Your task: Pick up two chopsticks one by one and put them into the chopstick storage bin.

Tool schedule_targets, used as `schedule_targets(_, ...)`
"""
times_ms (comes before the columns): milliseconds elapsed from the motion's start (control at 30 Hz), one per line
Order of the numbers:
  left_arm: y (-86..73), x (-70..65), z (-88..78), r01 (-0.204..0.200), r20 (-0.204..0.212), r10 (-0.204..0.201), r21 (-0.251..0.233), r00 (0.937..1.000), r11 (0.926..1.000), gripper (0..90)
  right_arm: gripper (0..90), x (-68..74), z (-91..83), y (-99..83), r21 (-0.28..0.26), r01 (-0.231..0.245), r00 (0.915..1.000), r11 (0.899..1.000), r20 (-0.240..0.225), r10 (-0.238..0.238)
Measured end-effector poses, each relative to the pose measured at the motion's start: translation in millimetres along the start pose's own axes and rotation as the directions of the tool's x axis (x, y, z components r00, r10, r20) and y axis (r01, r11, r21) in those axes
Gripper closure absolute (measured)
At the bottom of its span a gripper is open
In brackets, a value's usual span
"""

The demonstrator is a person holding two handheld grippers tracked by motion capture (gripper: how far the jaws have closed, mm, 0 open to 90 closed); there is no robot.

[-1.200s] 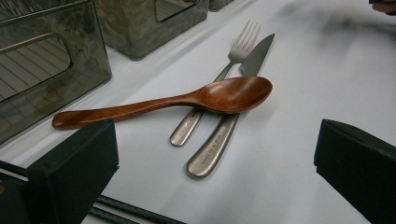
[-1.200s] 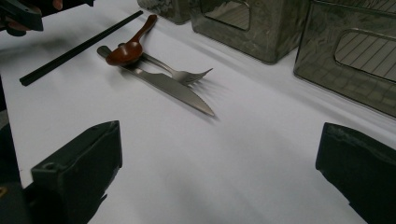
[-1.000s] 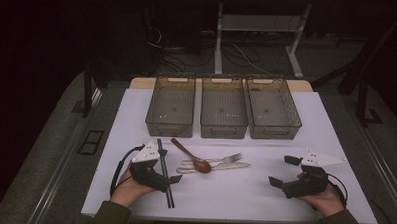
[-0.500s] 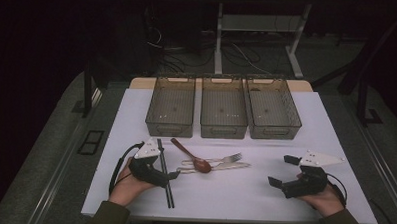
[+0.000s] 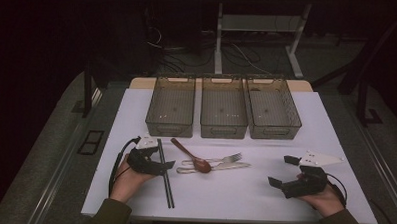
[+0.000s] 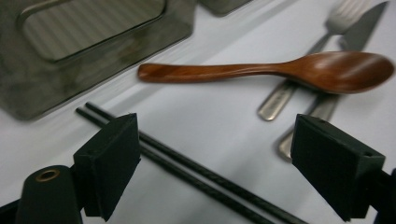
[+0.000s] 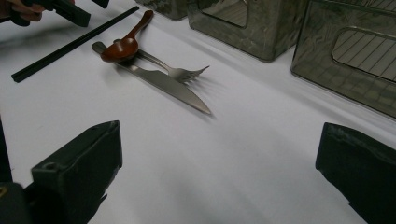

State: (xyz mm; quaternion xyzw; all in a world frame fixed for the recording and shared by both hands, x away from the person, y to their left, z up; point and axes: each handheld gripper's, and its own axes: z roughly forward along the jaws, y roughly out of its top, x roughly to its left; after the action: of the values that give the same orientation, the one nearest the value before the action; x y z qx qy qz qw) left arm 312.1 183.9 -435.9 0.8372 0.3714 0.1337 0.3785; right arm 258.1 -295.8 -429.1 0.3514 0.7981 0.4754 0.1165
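A pair of black chopsticks (image 5: 165,173) lies on the white table (image 5: 243,198), running front to back at the left. My left gripper (image 5: 160,159) straddles them, and its jaws have just been closing. In the left gripper view the chopsticks (image 6: 187,164) pass between the pads (image 6: 109,156), which do not press on them. A wooden spoon (image 5: 190,154) rests across a fork (image 5: 224,158) and a knife (image 5: 224,167) in the middle. My right gripper (image 5: 283,171) stands open at the right with only bare table between its fingers (image 7: 77,170).
Three clear plastic bins (image 5: 170,105), (image 5: 223,107), (image 5: 272,107) stand side by side at the back of the table. In the left gripper view the nearest bin (image 6: 70,51) rises just beyond the chopsticks, with the spoon (image 6: 280,70) to its right.
The left hand has shifted a little forward and right over the chopsticks, and its jaws stand narrower. The right hand has kept still.
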Motion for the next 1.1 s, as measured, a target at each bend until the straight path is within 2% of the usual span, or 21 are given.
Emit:
schedule_targets(367, -0.2, 14.6, 11.8, 0.045, -0.077, -0.04, 0.057, 0.9962, 0.9973, 31.1, 0.0, -0.6, 1.3, -0.6, 0.007, 0.001, 1.0, 1.0, 0.005, -0.001)
schedule_targets(500, 4.0, 20.3, 14.3, 0.04, -0.13, -0.03, 0.079, 0.9911, 0.996, 37.0, 0.1, -0.5, 1.7, -0.8, 0.011, 0.002, 1.0, 1.0, 0.007, -0.002)
schedule_targets(633, 8.2, 29.2, 18.9, 0.062, -0.168, -0.047, 0.084, 0.9847, 0.9946, 41.1, 0.0, -0.3, 1.7, -0.9, 0.014, 0.003, 0.9999, 1.0, 0.01, -0.003)
schedule_targets(933, 18.4, 43.3, 26.5, 0.155, -0.2, -0.137, 0.075, 0.97, 0.985, 50.0, 0.1, -1.1, 2.1, -1.2, 0.02, -0.001, 0.9999, 1.0, 0.015, 0.001)
schedule_targets(1100, 22.5, 43.5, 29.6, 0.18, -0.196, -0.161, 0.079, 0.9671, 0.9806, 52.8, 0.1, -1.8, 2.0, -1.5, 0.02, -0.003, 0.9998, 1.0, 0.019, 0.002)
